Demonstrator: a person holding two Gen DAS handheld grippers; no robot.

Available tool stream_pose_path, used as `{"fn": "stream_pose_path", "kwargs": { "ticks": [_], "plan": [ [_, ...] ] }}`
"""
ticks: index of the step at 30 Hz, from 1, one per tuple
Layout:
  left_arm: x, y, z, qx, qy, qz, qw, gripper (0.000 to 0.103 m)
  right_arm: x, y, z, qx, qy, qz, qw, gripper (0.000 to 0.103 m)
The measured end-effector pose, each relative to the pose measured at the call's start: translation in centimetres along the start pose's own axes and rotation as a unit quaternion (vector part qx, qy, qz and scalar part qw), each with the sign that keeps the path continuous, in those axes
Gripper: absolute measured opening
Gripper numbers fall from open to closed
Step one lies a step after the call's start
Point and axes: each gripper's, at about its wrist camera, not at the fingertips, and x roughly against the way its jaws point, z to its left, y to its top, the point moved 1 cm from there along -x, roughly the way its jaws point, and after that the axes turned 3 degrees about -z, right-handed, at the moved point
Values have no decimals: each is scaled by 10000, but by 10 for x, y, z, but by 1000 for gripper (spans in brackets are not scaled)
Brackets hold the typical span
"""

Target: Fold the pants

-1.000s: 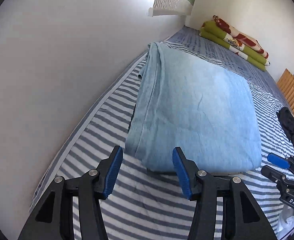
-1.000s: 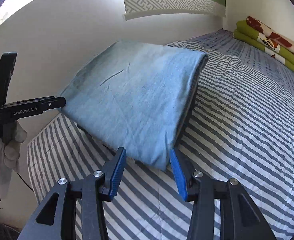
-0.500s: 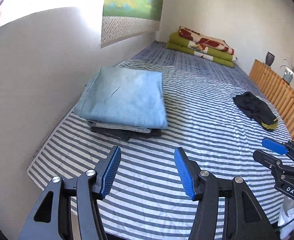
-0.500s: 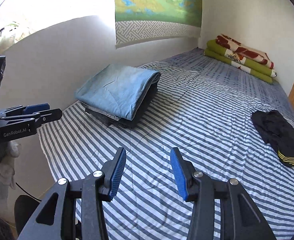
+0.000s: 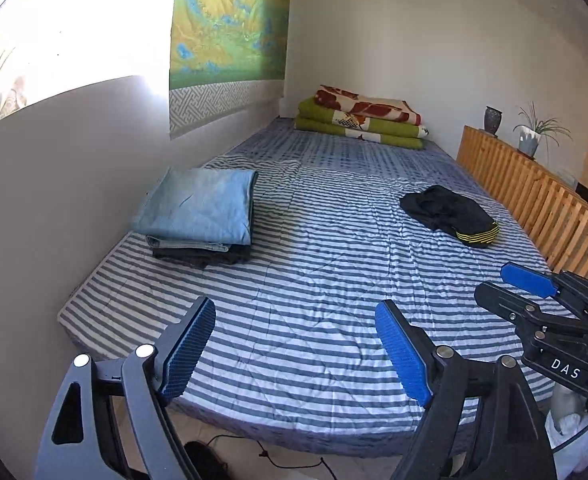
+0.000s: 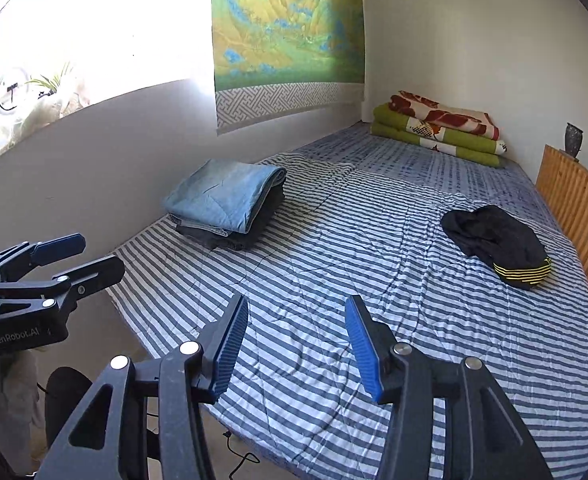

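Two black grippers with blue pads, left gripper [image 5: 296,346] and right gripper [image 6: 297,343], hover over the striped bed [image 5: 334,280] with jaws spreading, empty; crumpled black pants [image 6: 498,244] lie near the bed's wooden rail side, well apart from the folded blue stack [image 6: 224,200].

Black left gripper [image 5: 296,354] frames, blue ribbed pads, silver screws (white "DAS" lettering).

Counts on the striped bed
One stack of three folded pants [image 5: 200,216] far left, one crumpled black garment [image 5: 450,214] right, one pile of folded blankets [image 5: 364,122] far end, two pots [image 5: 528,136] on the wooden rail, one hanging scroll [image 5: 230,20]
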Motion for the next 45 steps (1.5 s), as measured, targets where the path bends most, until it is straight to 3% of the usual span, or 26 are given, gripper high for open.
{"fn": "stream_pose_path", "kwargs": {
  "ticks": [7, 13, 21, 45],
  "plan": [
    [5, -49, -2, 239, 205, 282, 9991, 92, 23, -38, 5, -85, -72, 4, 9999, 52],
    [0, -65, 5, 311, 502, 258, 9979, 96, 26, -59, 4, -175, -66, 193, 9996, 53],
    [-8, -68, 18, 529, 509, 355, 9967, 98, 34, -61, -3, -91, -361, 165, 9992, 53],
    [-31, -57, 23, 372, 572, 418, 9968, 98, 12, -60, 6, -48, -331, 129, 9994, 55]
  ]
}}
